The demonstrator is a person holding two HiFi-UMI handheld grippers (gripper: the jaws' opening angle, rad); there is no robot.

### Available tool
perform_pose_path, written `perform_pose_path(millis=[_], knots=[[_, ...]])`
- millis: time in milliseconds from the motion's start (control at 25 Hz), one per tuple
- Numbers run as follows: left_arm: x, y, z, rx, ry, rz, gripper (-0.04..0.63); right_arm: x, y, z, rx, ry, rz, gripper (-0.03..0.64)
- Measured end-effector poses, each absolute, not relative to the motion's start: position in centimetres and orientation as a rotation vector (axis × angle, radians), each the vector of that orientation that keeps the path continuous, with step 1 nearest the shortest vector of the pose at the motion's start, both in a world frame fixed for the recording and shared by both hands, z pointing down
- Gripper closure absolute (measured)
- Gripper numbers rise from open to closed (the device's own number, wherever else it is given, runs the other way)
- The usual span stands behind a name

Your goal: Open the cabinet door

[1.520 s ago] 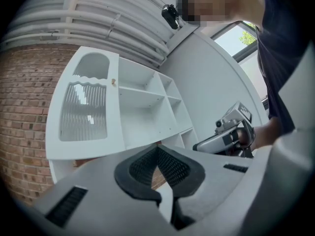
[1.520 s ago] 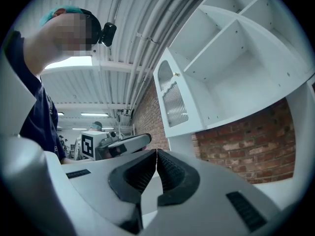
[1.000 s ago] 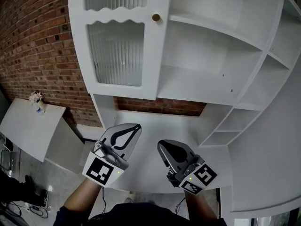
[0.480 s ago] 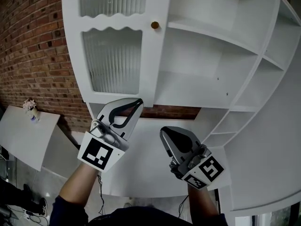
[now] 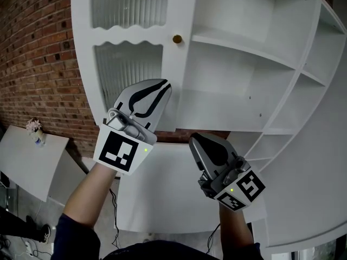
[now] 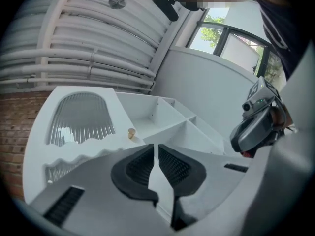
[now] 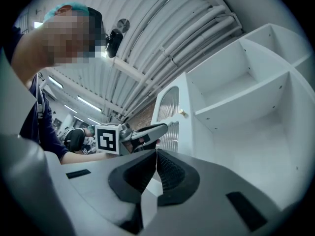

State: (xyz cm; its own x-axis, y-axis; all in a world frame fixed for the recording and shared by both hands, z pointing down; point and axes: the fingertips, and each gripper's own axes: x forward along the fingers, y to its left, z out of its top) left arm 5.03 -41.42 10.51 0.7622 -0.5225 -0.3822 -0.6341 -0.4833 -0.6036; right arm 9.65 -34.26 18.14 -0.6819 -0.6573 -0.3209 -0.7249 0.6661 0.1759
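Observation:
The white cabinet door with ribbed glass panes is closed, and its small brass knob sits at the door's right edge. My left gripper is raised in front of the door's lower pane, below and left of the knob and apart from it. Its jaws have just parted to a thin slit, with nothing between them. In the left gripper view the knob lies just beyond the left gripper. My right gripper hangs lower, before the bare shelves, shut and empty.
Open white shelves fill the cabinet's right side, with a curved side unit beyond them. A brick wall stands to the left, above a low white table bearing a small flower pot.
Both grippers have risen towards the cabinet. The left one climbed further, from below the door's bottom edge to in front of its lower pane. The right one rose less.

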Motion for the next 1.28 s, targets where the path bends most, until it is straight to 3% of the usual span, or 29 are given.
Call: perform_pose_path(millis=[200, 520, 840, 1280], knots=[[5.7, -43.2, 6.9, -2.086, 0.895, 0.131, 0.500, 9.8, -34.8, 18.0, -1.108, 2.644, 0.415, 0.591], [7.3, -45.8, 3.5, -1.971, 0.960, 0.044, 0.432, 10.5, -34.6, 18.1, -1.102, 2.639, 0.397, 0.591], [8.5, -47.3, 1.7, -1.943, 0.998, -0.011, 0.438, 11.8, -34.0, 18.6, -1.128, 2.626, 0.368, 0.591], [8.4, -47.9, 2.0, -1.921, 1.072, -0.055, 0.503, 12.6, -33.4, 19.3, -1.121, 2.622, 0.338, 0.591]])
